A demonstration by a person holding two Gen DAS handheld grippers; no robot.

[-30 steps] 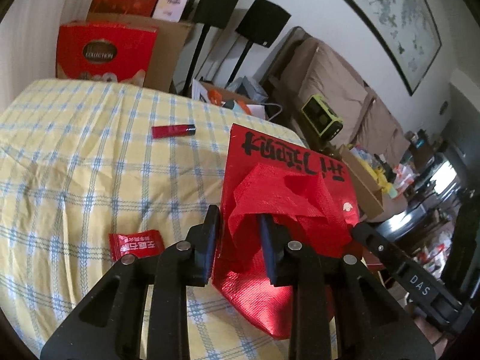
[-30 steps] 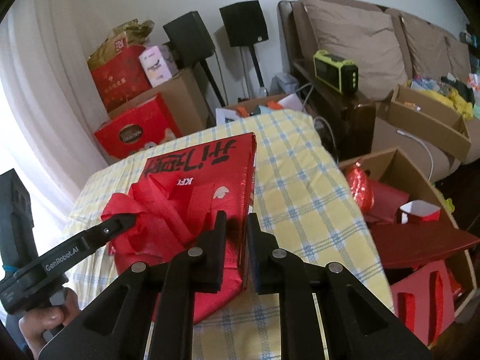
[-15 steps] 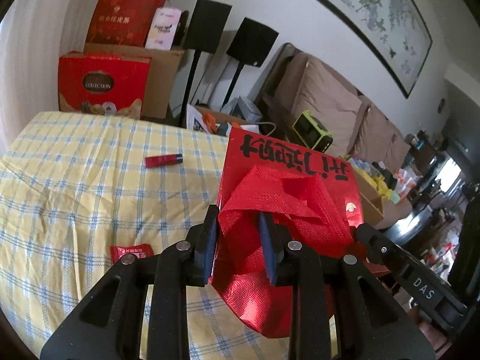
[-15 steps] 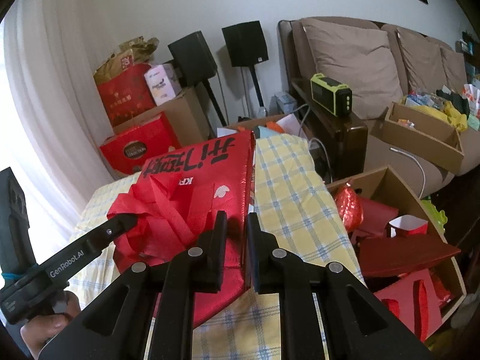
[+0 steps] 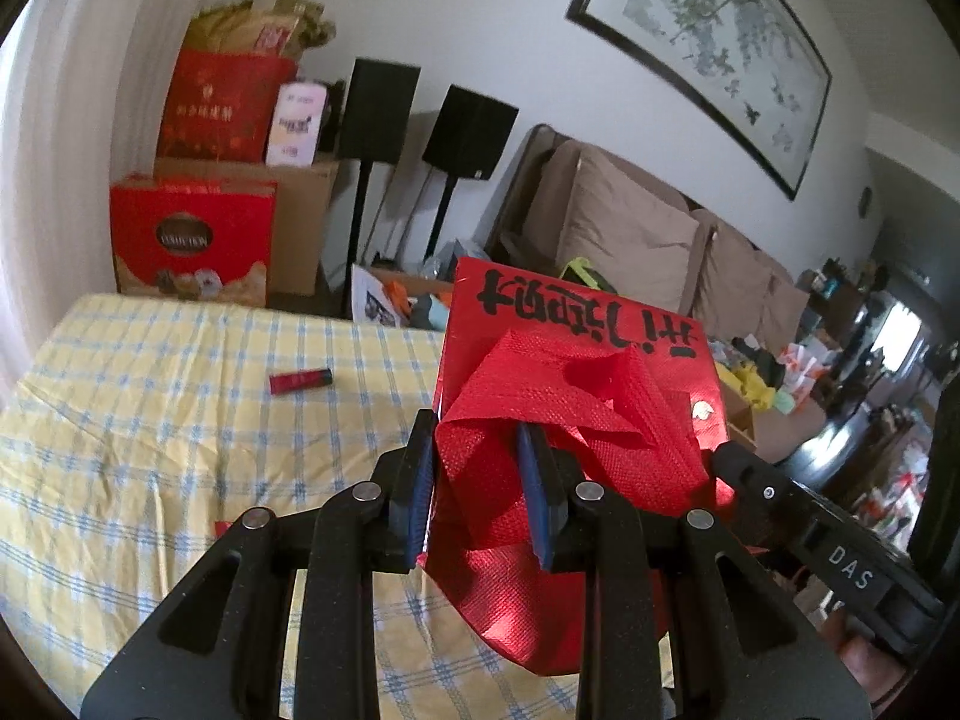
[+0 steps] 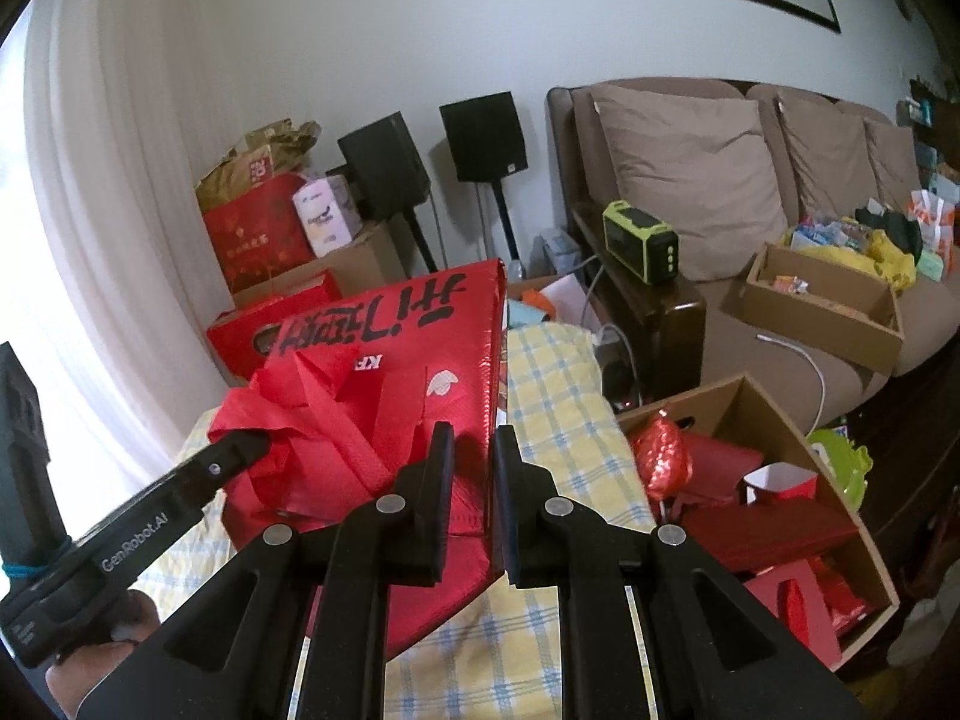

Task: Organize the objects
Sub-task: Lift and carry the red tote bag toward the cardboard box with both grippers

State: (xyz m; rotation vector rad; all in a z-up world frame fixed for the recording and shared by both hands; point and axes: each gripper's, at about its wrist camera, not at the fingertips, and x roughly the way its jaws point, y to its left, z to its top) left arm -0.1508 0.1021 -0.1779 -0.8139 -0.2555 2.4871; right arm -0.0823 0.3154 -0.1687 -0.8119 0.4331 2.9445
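Left wrist view: red tote bag (image 5: 576, 360) held above the checked tablecloth (image 5: 150, 420), long axis running away, black lettering at its far end. Left gripper (image 5: 477, 468) pinches its handles (image 5: 528, 414); right gripper (image 6: 474, 480) clamps its edge. Beyond: cardboard box (image 6: 774, 420), red tube (image 5: 300, 381).

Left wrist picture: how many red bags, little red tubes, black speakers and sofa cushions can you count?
red bag: 1
little red tube: 1
black speakers: 2
sofa cushions: 3
Total: 7
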